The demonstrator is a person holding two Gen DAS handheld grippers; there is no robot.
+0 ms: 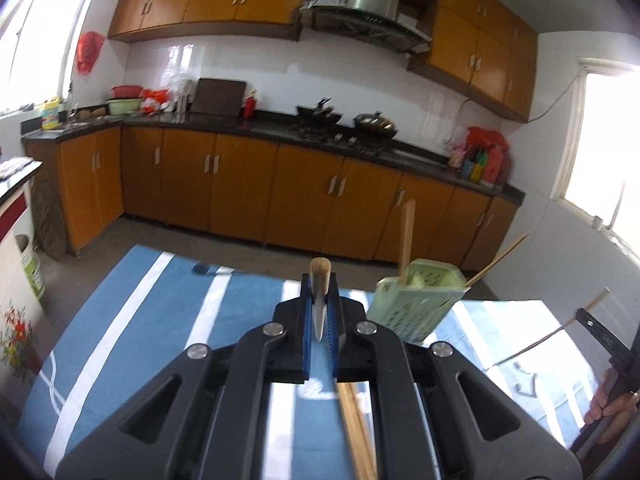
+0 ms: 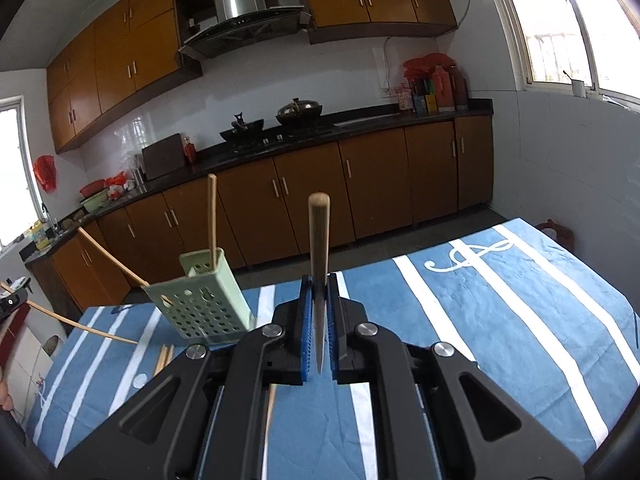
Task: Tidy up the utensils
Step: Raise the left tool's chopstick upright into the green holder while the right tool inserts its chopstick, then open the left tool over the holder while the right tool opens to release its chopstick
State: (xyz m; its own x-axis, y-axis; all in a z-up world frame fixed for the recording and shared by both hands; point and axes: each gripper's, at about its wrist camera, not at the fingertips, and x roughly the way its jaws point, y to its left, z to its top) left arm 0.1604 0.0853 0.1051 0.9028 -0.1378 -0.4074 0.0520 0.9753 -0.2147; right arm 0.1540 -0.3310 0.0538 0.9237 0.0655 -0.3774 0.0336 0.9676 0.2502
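A pale green perforated utensil holder [image 1: 416, 302] stands on the blue striped tablecloth, with two chopsticks [image 1: 407, 240] standing in it. It also shows in the right wrist view [image 2: 204, 304]. My left gripper [image 1: 320, 308] is shut on a chopstick [image 1: 320, 280] that points up and forward, left of the holder. My right gripper [image 2: 319, 312] is shut on another chopstick [image 2: 319, 240], right of the holder. More chopsticks [image 1: 354, 428] lie on the cloth under the left gripper and beside the holder [image 2: 164, 356].
The table with the blue white-striped cloth [image 2: 500, 320] ends at a far edge toward the kitchen floor. Orange cabinets and a dark counter [image 1: 240, 120] with woks line the back wall. The right gripper's body and the hand [image 1: 612, 400] show at the left view's right edge.
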